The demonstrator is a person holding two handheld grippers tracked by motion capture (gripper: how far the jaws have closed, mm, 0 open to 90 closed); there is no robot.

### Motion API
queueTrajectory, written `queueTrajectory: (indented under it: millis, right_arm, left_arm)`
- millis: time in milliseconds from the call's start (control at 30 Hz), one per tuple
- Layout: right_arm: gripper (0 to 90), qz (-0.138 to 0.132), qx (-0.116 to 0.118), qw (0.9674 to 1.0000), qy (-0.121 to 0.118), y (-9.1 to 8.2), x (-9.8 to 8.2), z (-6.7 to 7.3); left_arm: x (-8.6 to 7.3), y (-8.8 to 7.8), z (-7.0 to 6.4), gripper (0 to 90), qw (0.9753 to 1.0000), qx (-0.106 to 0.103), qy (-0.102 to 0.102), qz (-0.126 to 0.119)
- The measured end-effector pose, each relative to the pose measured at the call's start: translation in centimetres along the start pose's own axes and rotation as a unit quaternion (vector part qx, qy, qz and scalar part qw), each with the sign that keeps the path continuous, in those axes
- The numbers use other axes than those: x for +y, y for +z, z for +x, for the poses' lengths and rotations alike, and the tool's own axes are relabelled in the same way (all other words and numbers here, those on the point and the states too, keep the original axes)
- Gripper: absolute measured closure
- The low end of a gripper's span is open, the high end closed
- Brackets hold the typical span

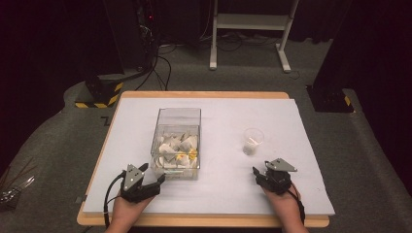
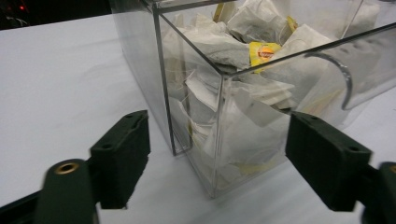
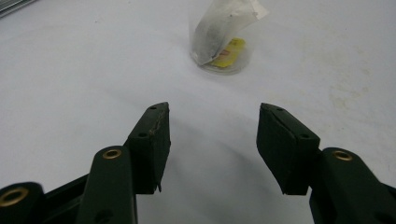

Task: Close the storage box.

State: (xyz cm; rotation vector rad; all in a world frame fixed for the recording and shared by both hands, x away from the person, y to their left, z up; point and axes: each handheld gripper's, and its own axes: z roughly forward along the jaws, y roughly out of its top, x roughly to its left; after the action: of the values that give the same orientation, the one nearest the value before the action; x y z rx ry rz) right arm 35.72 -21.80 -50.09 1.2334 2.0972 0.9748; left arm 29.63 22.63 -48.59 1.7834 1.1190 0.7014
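High view: clear box (image 1: 177,141) just beside left tongs (image 1: 154,174), untouched.

Dim, dark-edged high view; bright white table (image 1: 223,116) glares, near fingers (image 2: 121,154) softly blurred.

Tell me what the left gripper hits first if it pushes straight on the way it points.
Most likely the clear box of tea bags: the left gripper has open jaws and the box's near corner sits right ahead between them, though depth is hard to judge.

a lab: dark curtains, equipment rack (image 1: 141,29) with cables (image 1: 160,68), hazard-striped stand bases (image 1: 99,94).
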Motion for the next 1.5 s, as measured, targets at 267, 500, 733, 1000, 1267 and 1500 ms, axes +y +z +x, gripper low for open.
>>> queueTrajectory:
  millis: [267, 500, 733, 1000, 1267, 1500]
  right_arm:
    - [44.7, -0.003, 0.002, 1.0000, 0.002, -0.1, 0.0, -0.1]
    - [44.7, -0.003, 0.002, 1.0000, 0.001, 0.0, 0.0, 0.0]
    - [44.7, -0.002, 0.003, 1.0000, 0.002, 0.0, 0.0, -0.1]
    - [44.7, -0.001, 0.003, 1.0000, 0.003, 0.0, 0.0, -0.1]
    - [44.7, 0.000, 0.004, 1.0000, 0.003, 0.0, 0.0, -0.1]
    - [44.7, 0.001, 0.005, 1.0000, 0.004, 0.0, 0.0, -0.1]
  left_arm:
    - [0.5, 1.1, 0.6, 15.6, 0.9999, -0.007, -0.014, 0.007]
    - [1.0, 2.3, 1.2, 15.6, 0.9997, -0.007, -0.024, 0.008]
    - [1.4, 3.4, 1.7, 16.5, 0.9995, -0.003, -0.030, 0.006]
    - [1.8, 4.3, 2.2, 18.3, 0.9992, 0.005, -0.040, 0.005]
    - [1.9, 5.3, 3.0, 20.4, 0.9980, 0.013, -0.062, 0.003]
    - [1.8, 5.5, 3.0, 21.7, 0.9978, 0.012, -0.066, 0.005]
